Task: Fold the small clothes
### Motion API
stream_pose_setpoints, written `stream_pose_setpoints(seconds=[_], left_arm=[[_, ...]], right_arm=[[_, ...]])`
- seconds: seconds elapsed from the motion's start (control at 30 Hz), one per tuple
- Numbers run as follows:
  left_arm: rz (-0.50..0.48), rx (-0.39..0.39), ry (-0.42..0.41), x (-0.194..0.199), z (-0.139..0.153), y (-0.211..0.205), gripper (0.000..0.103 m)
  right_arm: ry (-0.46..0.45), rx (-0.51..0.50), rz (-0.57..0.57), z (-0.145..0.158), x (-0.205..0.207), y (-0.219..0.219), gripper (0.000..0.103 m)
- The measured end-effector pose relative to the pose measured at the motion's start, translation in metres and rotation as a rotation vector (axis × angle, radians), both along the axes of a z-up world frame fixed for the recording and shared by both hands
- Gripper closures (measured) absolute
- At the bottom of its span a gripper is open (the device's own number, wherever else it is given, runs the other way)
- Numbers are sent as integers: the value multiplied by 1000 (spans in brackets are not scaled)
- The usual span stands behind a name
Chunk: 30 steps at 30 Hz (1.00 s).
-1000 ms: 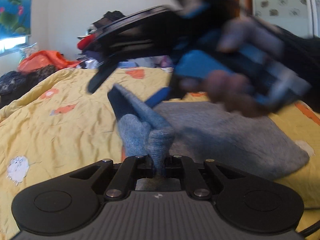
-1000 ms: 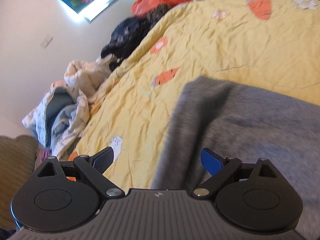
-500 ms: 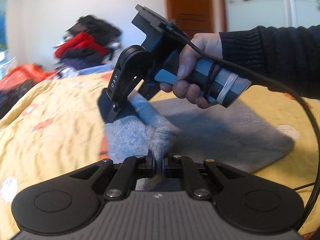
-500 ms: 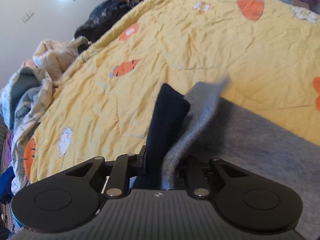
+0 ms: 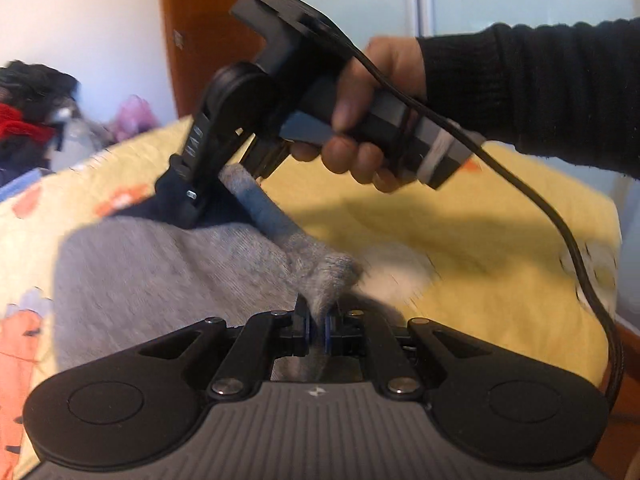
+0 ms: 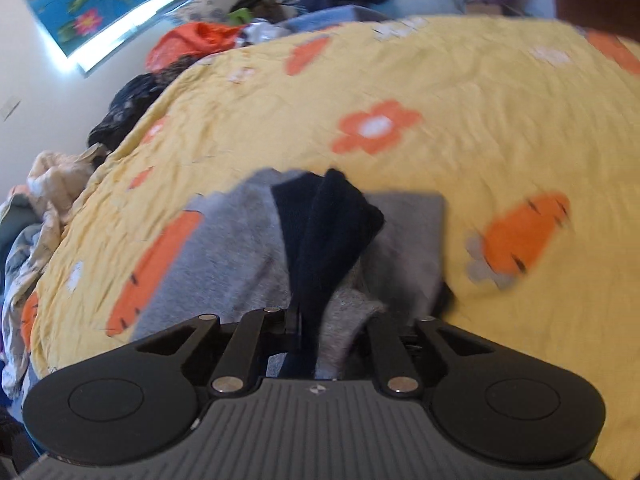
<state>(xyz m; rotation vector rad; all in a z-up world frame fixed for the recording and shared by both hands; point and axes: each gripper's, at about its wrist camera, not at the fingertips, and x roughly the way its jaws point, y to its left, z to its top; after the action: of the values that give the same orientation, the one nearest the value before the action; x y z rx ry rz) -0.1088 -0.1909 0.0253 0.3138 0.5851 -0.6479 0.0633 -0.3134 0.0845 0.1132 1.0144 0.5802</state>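
A grey knitted garment (image 5: 160, 264) with a navy edge lies on the yellow flowered bedspread (image 5: 480, 240). My left gripper (image 5: 320, 320) is shut on a bunched grey corner of it. In the same view a hand in a black sleeve holds my right gripper (image 5: 224, 196), whose tips sit on the far end of the same lifted fold. In the right wrist view, the right gripper (image 6: 320, 328) has the navy edge (image 6: 332, 220) and grey fabric (image 6: 224, 248) pinched between its jaws, which are opening slightly. The picture is blurred by motion.
Piles of clothes (image 6: 200, 36) and crumpled bedding (image 6: 36, 200) line the bed's far and left sides. A wooden door (image 5: 216, 20) stands behind. The right gripper's cable (image 5: 560, 220) hangs over the bed's right edge (image 5: 616, 240). Bare bedspread (image 6: 440, 80) stretches beyond the garment.
The right gripper, wide open a second ago, closed on the garment's navy-edged end. Both grippers then swung sideways across the bed with the fold of fabric held between them.
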Motion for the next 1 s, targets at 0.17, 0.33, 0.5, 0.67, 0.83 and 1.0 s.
stream_pose_setpoints(seconds=[0.17, 0.33, 0.5, 0.67, 0.83, 1.0], left_arm=[[-8, -93, -11, -6, 24, 39, 82], [187, -253, -67, -19, 50, 119, 19], [351, -135, -51, 15, 37, 141, 19], [381, -177, 99, 49, 12, 144, 19], [370, -151, 152, 57, -5, 125, 20], [371, -126, 185, 64, -31, 111, 20]], right_arm=[[-62, 131, -124, 2, -18, -27, 39], [-117, 284, -216, 20, -32, -56, 38], [-83, 247, -195, 8, -26, -40, 38], [-21, 200, -225, -14, -9, -26, 53], [-100, 134, -212, -10, -15, -14, 84], [-70, 141, -249, -27, -6, -30, 84]])
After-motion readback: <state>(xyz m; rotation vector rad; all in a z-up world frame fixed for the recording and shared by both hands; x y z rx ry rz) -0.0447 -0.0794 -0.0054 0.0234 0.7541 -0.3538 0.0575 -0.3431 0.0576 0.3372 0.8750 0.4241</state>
